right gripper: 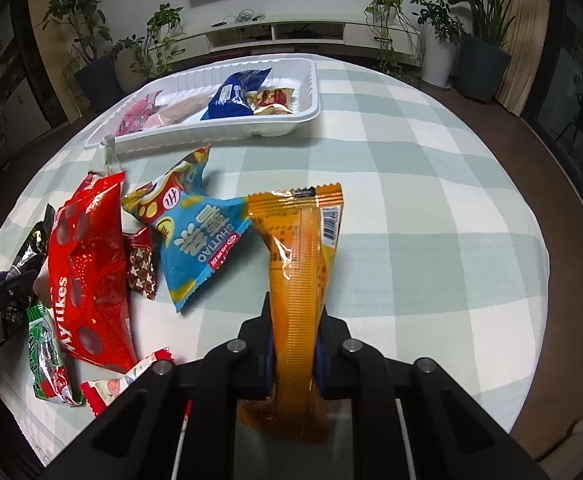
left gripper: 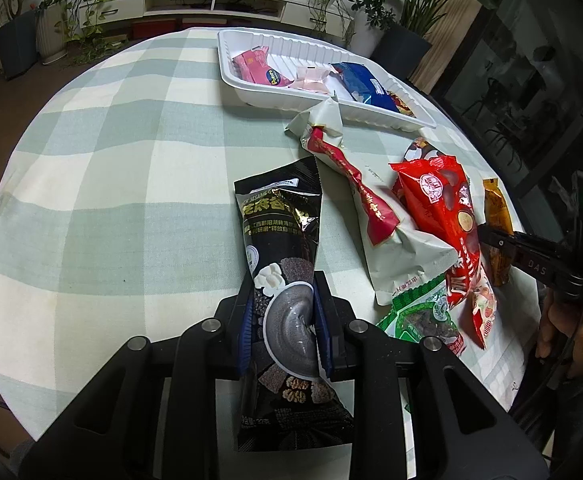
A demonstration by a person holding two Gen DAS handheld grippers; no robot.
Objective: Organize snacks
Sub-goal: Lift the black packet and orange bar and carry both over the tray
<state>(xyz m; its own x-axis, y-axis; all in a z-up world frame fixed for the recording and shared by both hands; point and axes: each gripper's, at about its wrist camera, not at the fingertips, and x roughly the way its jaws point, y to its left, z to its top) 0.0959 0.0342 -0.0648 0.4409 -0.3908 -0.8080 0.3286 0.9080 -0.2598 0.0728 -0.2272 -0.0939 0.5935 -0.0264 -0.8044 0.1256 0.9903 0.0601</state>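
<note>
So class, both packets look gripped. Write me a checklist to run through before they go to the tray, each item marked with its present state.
1. Left hand-held gripper shut on black sesame packet: ok.
2. Right hand-held gripper shut on orange packet: ok.
3. White tray has free floor space: ok, at its left end in the left wrist view.
4. Red Mylikes bag clear of both packets: cannot tell.
5. Packets lifted off checked tablecloth: cannot tell.

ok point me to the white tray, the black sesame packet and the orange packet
white tray point(right gripper: 251, 130): right wrist view, on its bare front wall
black sesame packet point(left gripper: 279, 220): left wrist view, upper printed face
orange packet point(right gripper: 299, 264): right wrist view, ribbed middle seam
</note>
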